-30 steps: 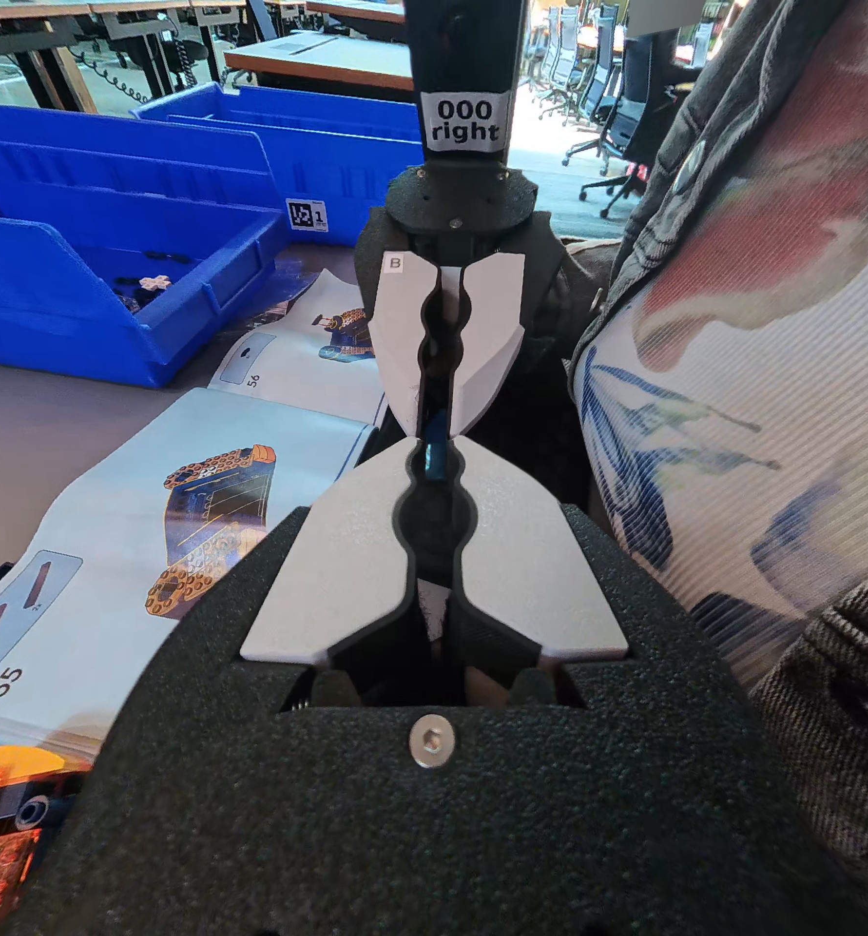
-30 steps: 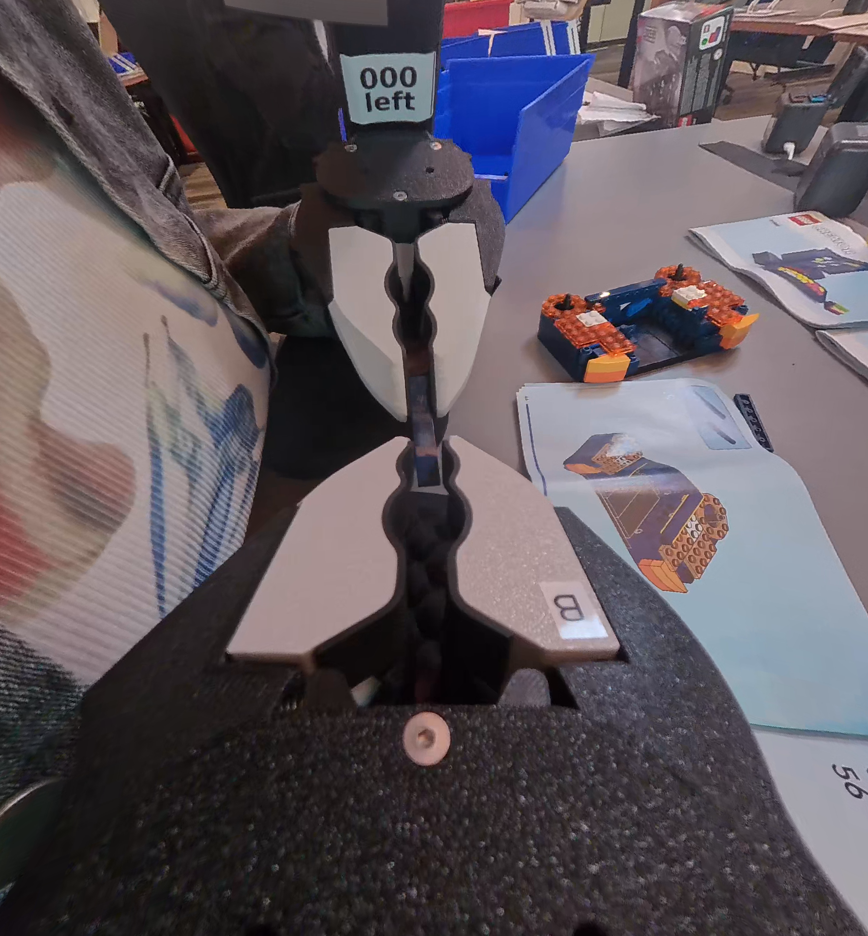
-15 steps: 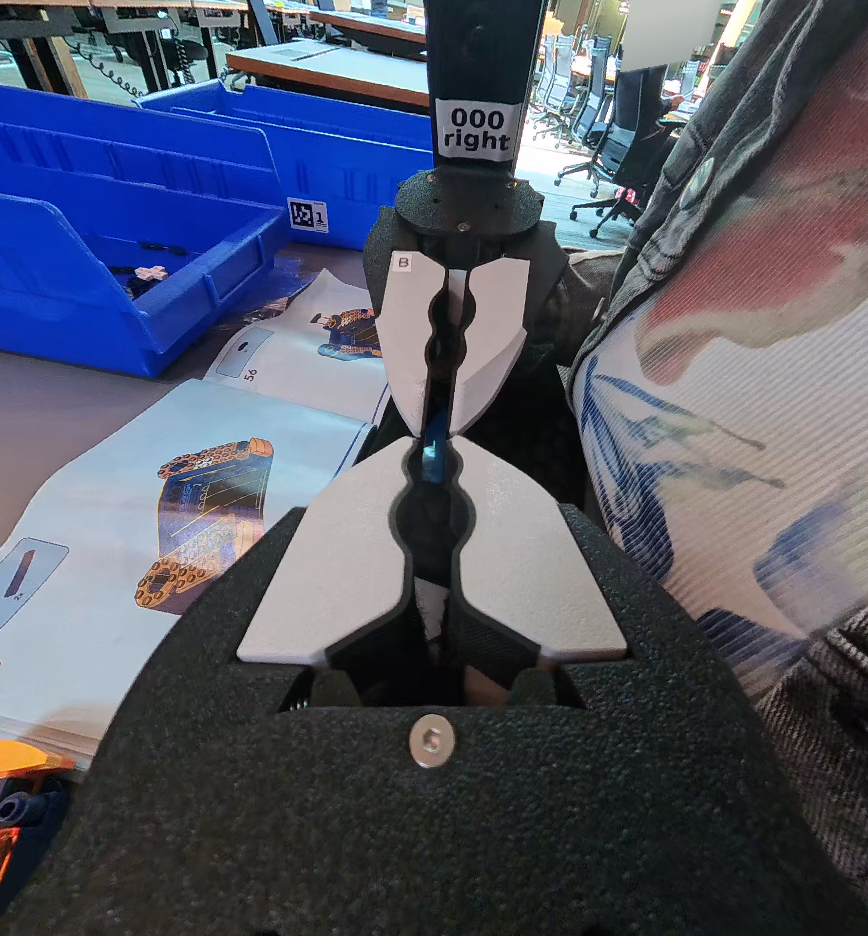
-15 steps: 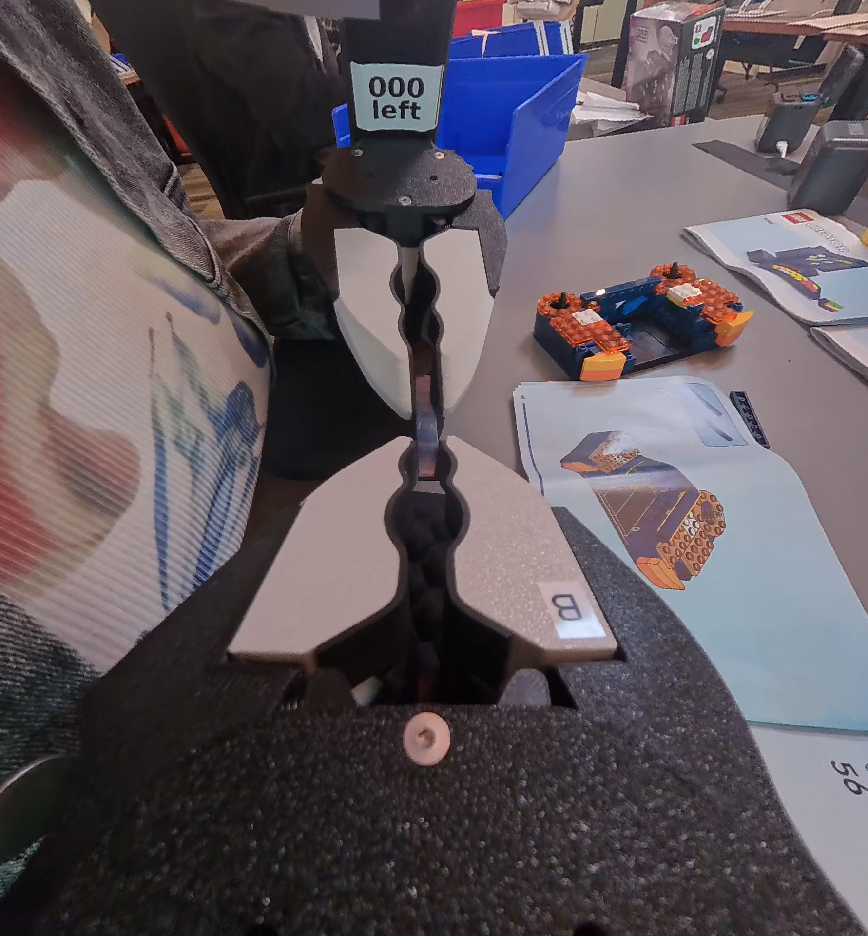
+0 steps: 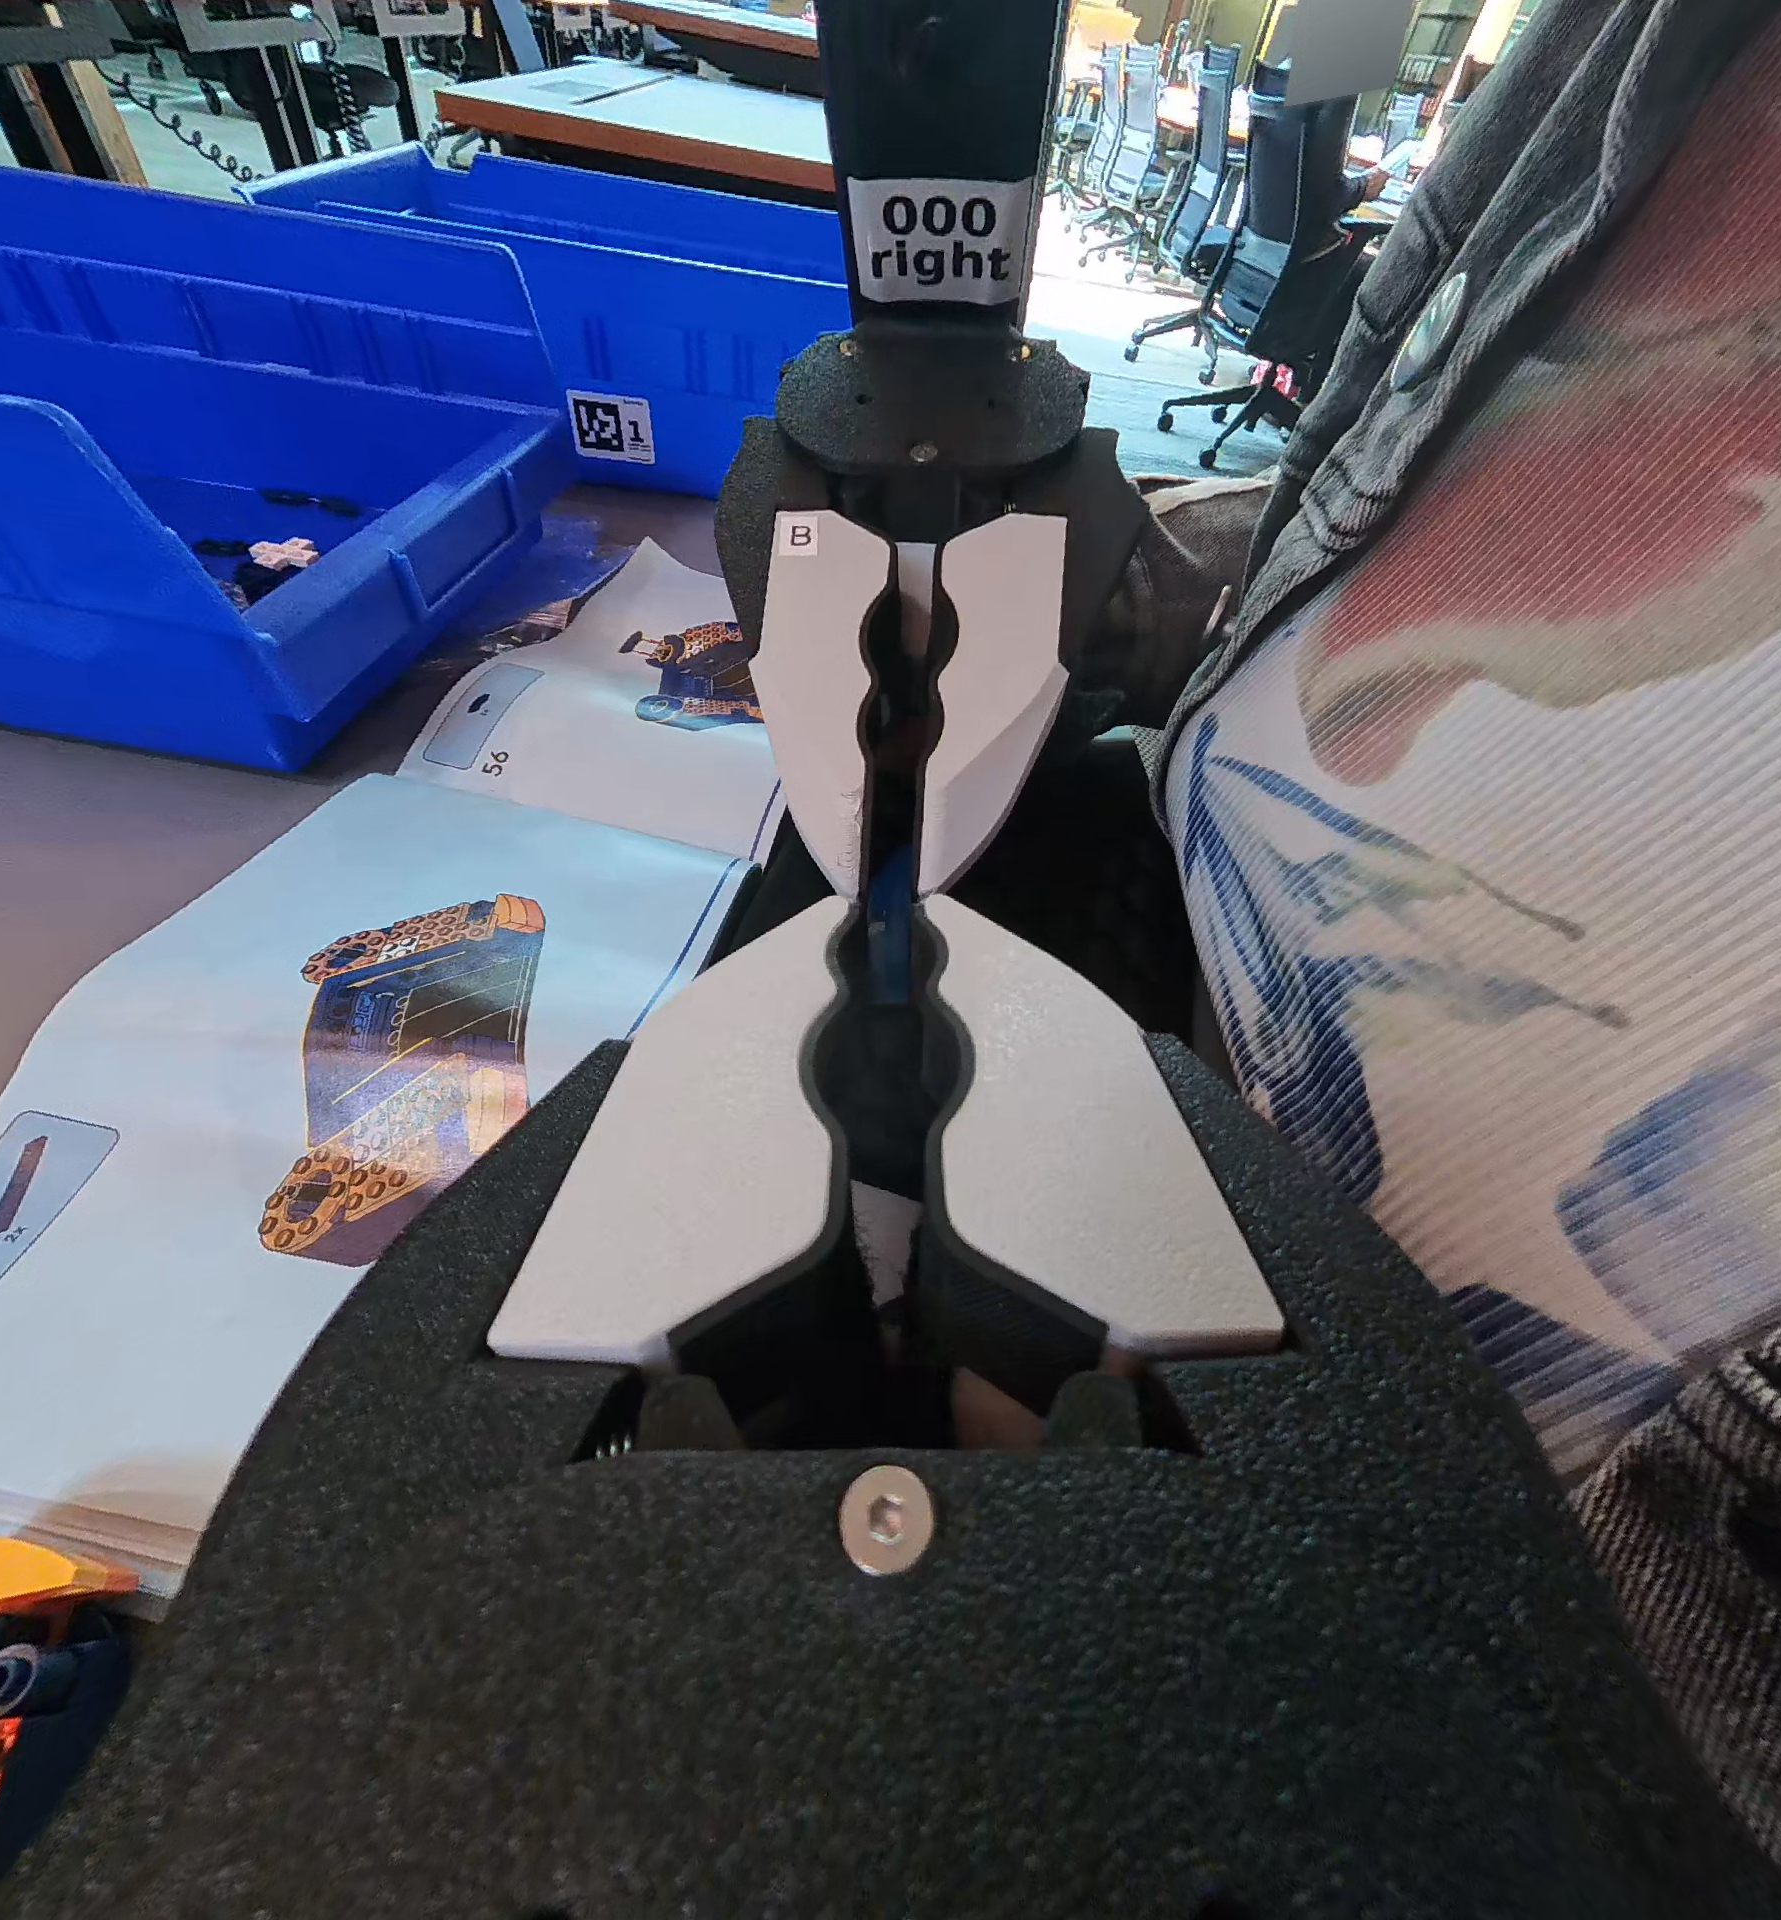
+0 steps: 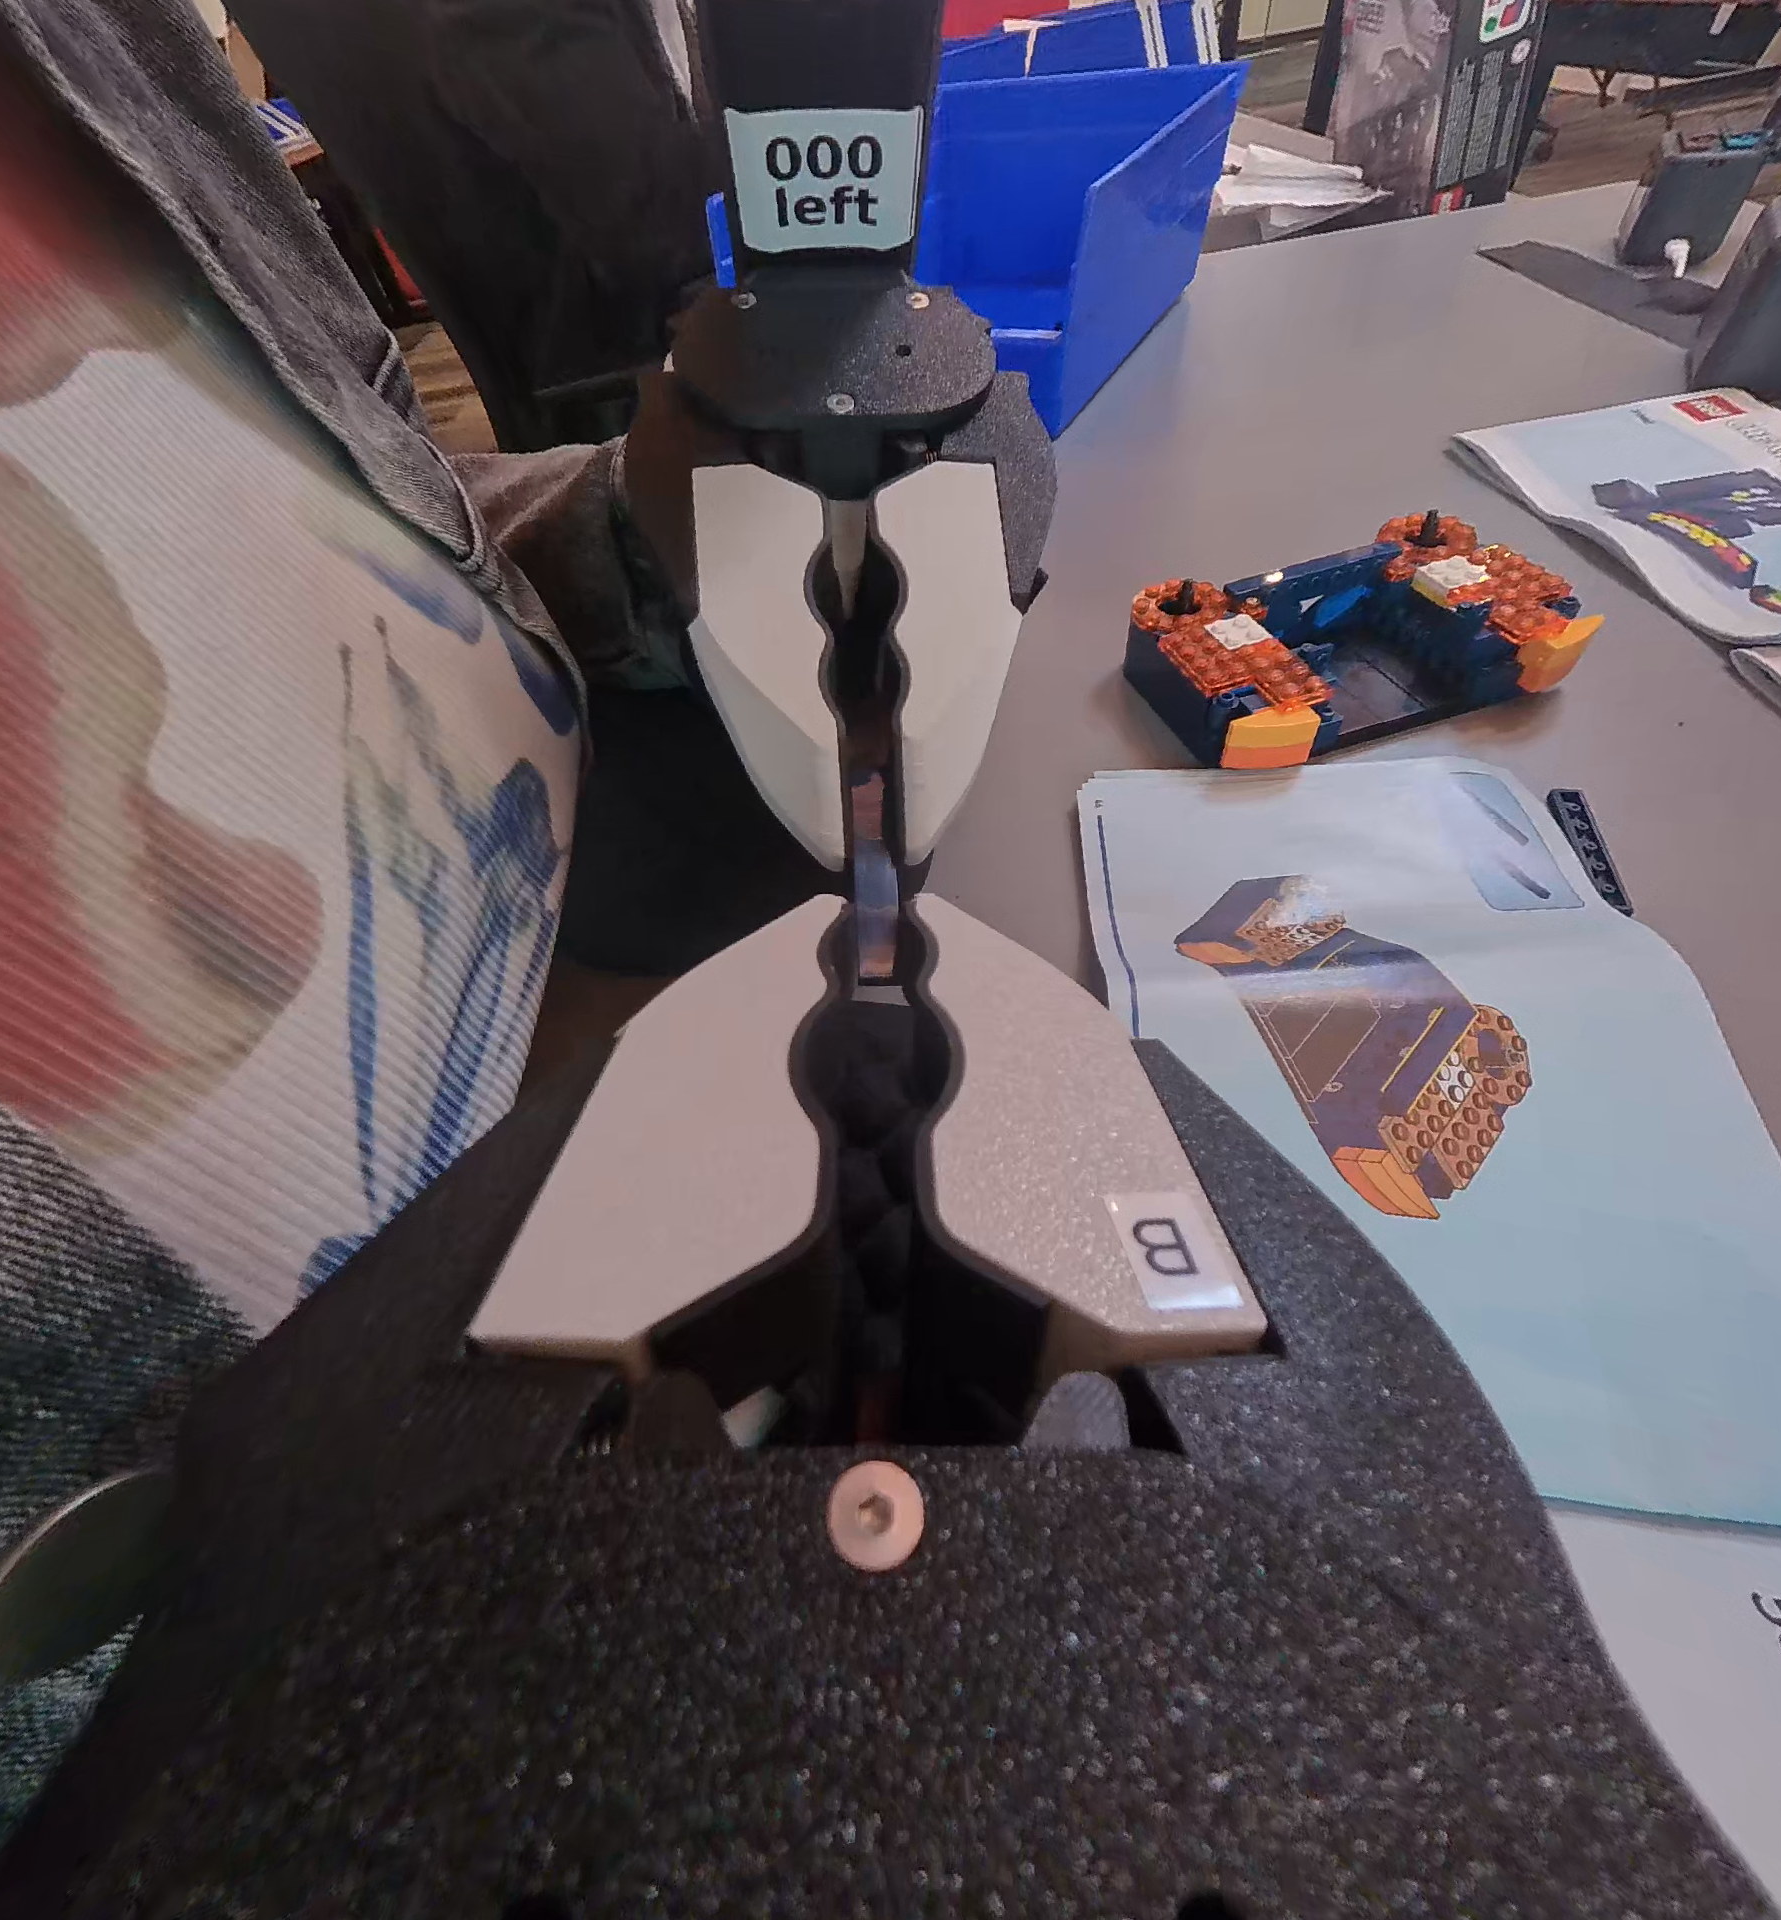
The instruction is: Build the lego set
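Note:
My left gripper (image 5: 886,912) and my right gripper (image 6: 873,920) meet tip to tip in the air in front of a person's patterned shirt (image 5: 1488,831). A thin, glossy dark blue brick piece (image 5: 888,940) runs from one pair of jaws into the other, and both grippers are shut on it. In the right wrist view the piece (image 6: 873,899) sticks out of the left gripper (image 6: 870,854) and ends just inside my right fingertips. The right gripper (image 5: 891,881) faces me in the left wrist view.
An open instruction booklet (image 5: 242,987) lies on the grey table (image 6: 1333,416). A blue and orange brick model (image 6: 1353,644) stands beyond it, with a thin dark bar (image 6: 1589,847) nearby. Blue bins (image 5: 190,520) stand at the back. More booklets (image 6: 1696,509) lie far right. My two grippers' fingertips are within a few centimetres of each other.
The right gripper's fingers have closed a little onto the dark blue piece. Both grippers stay tip to tip and have drifted only slightly.

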`<state>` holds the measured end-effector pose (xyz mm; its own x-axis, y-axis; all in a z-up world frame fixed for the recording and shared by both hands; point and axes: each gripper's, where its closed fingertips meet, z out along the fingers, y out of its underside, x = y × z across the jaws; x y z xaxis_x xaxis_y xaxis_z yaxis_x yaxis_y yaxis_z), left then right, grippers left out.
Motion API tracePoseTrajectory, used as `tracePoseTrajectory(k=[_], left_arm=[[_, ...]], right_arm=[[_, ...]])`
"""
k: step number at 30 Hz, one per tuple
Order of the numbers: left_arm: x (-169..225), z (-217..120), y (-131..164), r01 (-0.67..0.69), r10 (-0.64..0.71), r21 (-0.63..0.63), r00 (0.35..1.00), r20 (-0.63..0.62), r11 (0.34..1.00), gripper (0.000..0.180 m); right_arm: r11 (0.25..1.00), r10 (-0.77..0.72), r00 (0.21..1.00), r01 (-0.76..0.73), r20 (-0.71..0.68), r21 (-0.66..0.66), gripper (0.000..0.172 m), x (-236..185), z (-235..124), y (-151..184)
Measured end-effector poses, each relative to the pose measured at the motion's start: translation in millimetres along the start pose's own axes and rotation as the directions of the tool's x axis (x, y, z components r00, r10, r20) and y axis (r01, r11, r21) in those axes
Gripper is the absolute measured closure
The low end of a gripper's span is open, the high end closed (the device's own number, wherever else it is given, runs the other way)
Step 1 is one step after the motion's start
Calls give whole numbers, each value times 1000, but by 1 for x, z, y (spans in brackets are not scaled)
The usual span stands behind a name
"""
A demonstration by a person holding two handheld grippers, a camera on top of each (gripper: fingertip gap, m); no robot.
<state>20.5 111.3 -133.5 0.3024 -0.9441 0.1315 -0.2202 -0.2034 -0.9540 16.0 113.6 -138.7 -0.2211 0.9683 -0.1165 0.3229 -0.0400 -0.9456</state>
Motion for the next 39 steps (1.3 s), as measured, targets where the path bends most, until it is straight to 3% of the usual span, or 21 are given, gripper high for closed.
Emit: tracePoseTrajectory(k=[14, 27, 39], left_arm=[[-1, -2, -2, 27, -27, 19, 999, -18, 999, 173], [-5, 0, 1, 105, -106, -11, 993, -43, 994, 177], [-11, 3, 5, 135, -135, -38, 991, -5, 990, 178]], right_arm=[[1000, -4, 1000, 4, -2, 4, 164, 0, 0, -3], [999, -44, 992, 39, -121, -37, 164, 10, 3, 3], [1000, -19, 994, 17, -105, -18, 164, 11, 3, 4]])
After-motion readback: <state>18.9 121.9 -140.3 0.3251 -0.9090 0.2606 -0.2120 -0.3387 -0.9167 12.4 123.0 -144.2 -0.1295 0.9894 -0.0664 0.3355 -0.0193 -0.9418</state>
